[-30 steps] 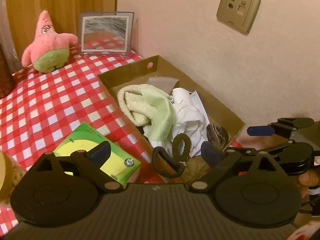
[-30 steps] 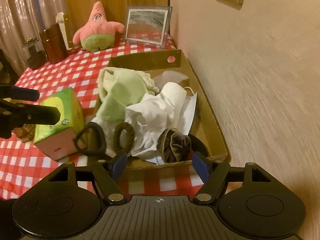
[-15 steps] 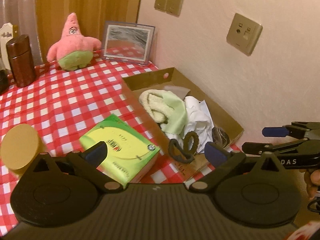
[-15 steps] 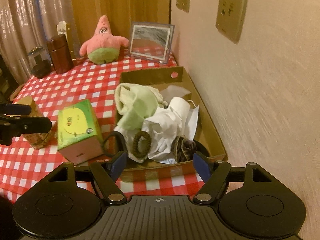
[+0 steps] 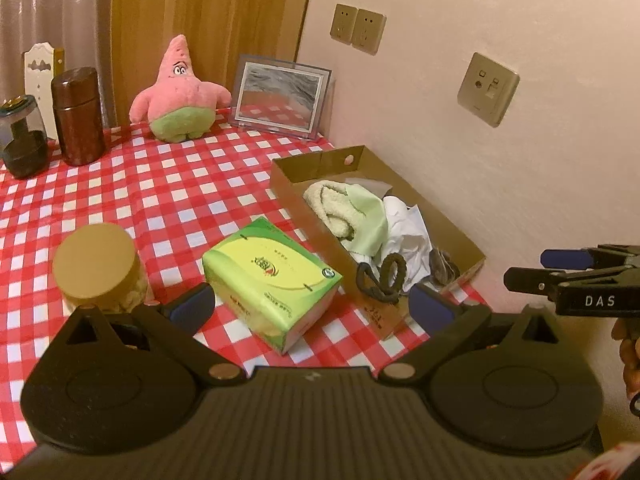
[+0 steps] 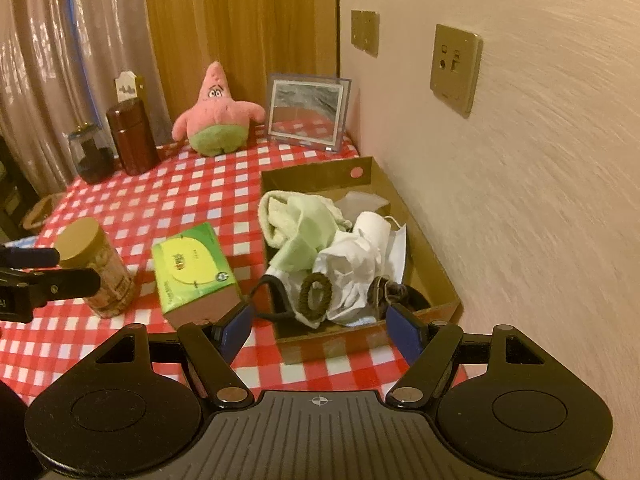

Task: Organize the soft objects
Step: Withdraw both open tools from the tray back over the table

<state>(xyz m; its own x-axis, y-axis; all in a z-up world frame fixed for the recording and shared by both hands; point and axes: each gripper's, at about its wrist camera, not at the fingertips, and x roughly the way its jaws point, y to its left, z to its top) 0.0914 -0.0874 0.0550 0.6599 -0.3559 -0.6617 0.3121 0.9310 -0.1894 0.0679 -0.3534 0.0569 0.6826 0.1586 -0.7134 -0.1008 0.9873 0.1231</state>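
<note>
L wrist view: left gripper (image 5: 310,306) jaws wide, nothing between. Right gripper (image 5: 568,268) at the right edge reads "DAS"; its far side is cut off. Green tissue box (image 5: 272,276) print too small to read. Soft items (image 5: 372,224) sit in the cardboard box (image 5: 460,236) on the tabletop (image 5: 160,200).

R wrist view: right gripper (image 6: 320,326) jaws wide, empty. Brown hair tie (image 6: 316,290) lies at the box's near end; the dark scrunchie (image 6: 384,286) beside it is hard to make out.
</note>
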